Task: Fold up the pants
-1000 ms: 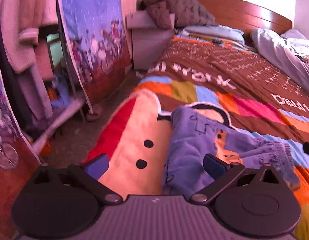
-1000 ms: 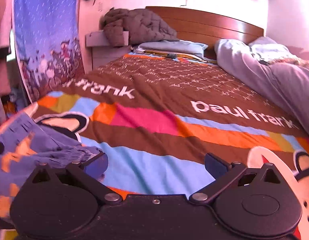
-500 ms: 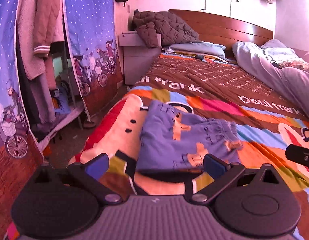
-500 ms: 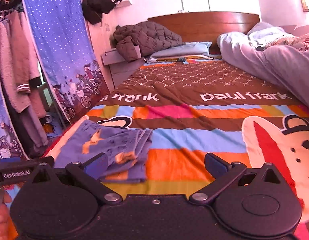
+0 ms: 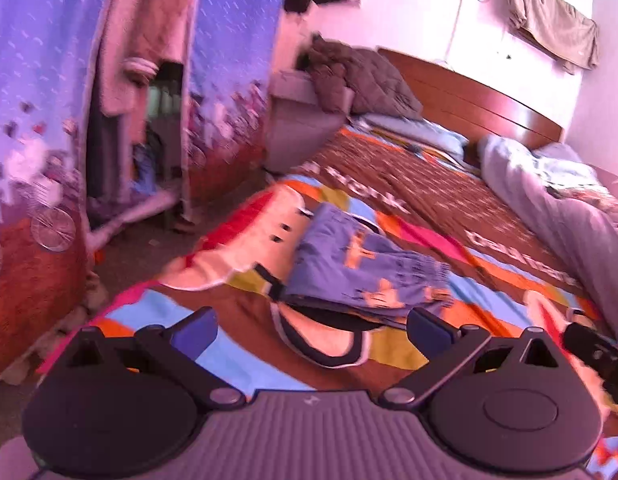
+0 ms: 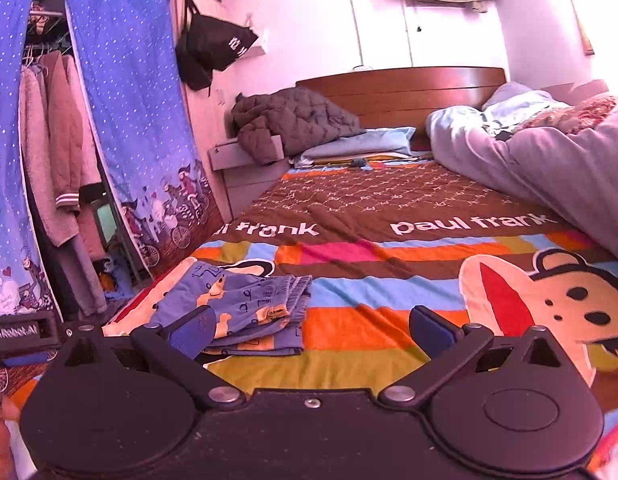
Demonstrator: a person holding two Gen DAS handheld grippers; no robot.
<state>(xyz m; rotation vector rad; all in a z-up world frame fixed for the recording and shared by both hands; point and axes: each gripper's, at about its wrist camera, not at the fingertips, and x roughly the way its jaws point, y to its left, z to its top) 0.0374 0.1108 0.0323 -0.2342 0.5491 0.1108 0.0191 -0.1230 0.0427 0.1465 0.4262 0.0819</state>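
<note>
A bright striped bedspread [image 6: 389, 320] covered the bed; the folded blue pants [image 6: 245, 312] lay at its near left. The left gripper [image 5: 309, 326] and right gripper [image 6: 309, 326] hung spread wide, holding nothing.

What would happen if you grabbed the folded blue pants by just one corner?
The blue pants are soft cloth in loose layers, so they would probably droop and come unfolded. They look thin, so likely light. Pushed across the bedspread, they might bunch rather than slide.
</note>
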